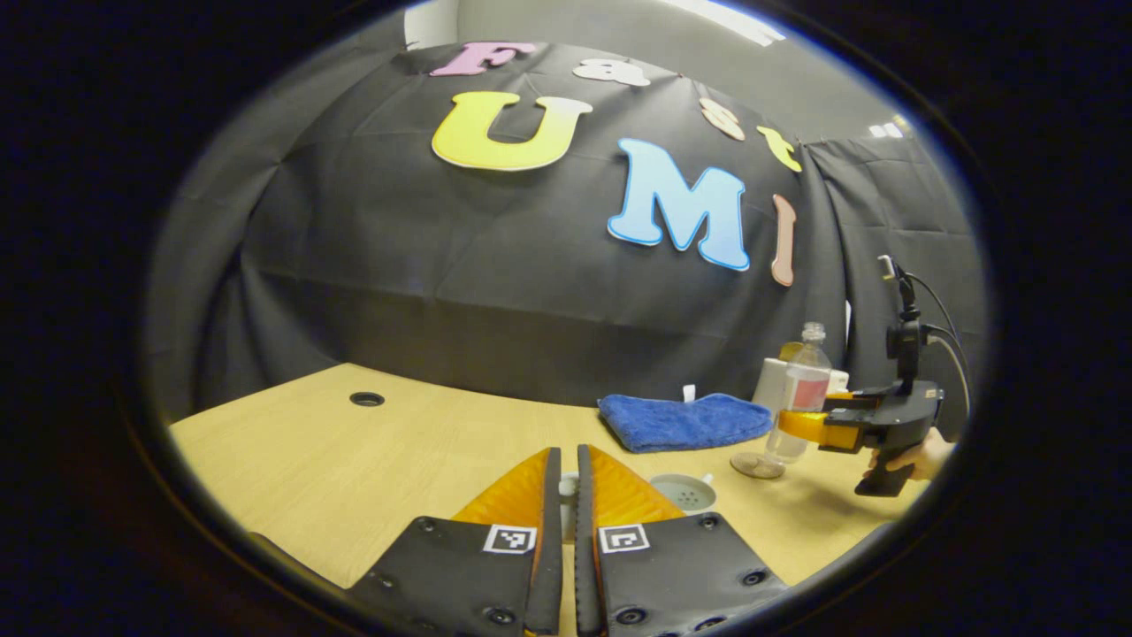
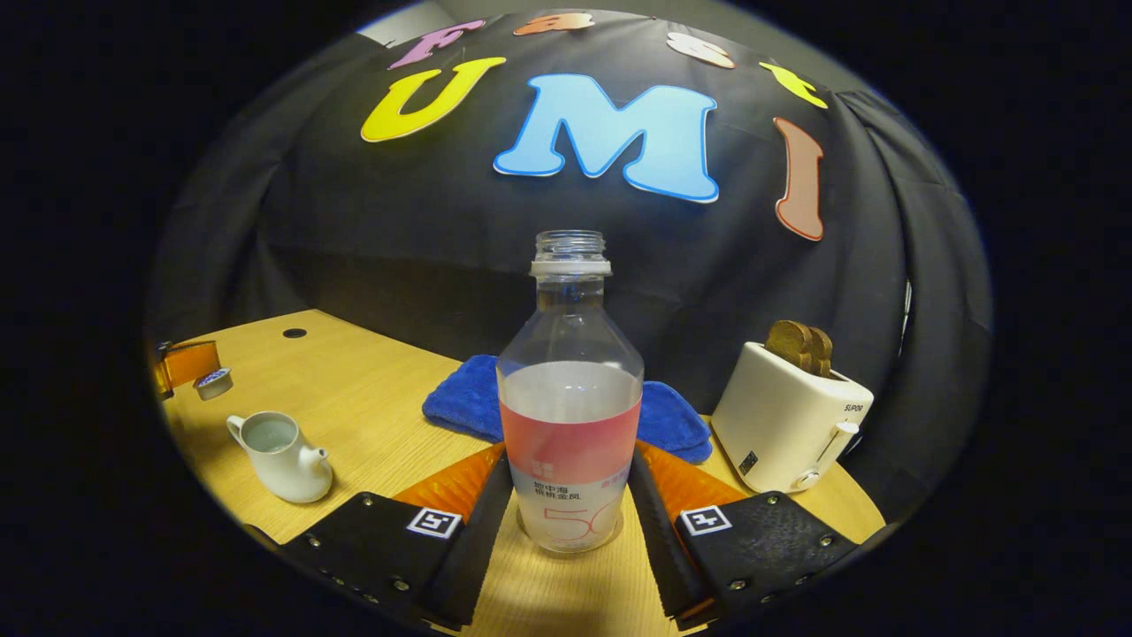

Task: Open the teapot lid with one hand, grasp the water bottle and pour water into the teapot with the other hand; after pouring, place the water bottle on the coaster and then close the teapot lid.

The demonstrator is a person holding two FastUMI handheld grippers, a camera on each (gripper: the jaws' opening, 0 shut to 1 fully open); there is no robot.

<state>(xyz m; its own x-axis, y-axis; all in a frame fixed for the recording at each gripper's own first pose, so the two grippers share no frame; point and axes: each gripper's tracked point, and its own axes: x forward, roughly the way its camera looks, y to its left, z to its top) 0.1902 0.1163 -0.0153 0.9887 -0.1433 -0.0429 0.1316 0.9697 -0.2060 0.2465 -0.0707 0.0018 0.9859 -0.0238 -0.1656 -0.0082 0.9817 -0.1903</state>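
My right gripper (image 2: 570,495) is shut on the uncapped water bottle (image 2: 570,416), which stands upright and about half full between its fingers. In the left gripper view that bottle (image 1: 800,394) hangs at the right edge of a round clear coaster (image 1: 758,465), held by the right gripper (image 1: 809,426) and a hand. The white teapot (image 2: 283,456) stands open at the left with water inside. My left gripper (image 1: 569,451) is shut on the small teapot lid (image 1: 566,485), just above and left of the open teapot (image 1: 685,491). The lid (image 2: 213,383) shows at the left gripper's (image 2: 190,363) tips.
A folded blue towel (image 1: 685,420) lies at the back of the wooden table (image 1: 354,469). A white toaster (image 2: 787,420) with bread slices in it stands at the right, behind the bottle. A round cable hole (image 1: 366,399) is at the far left.
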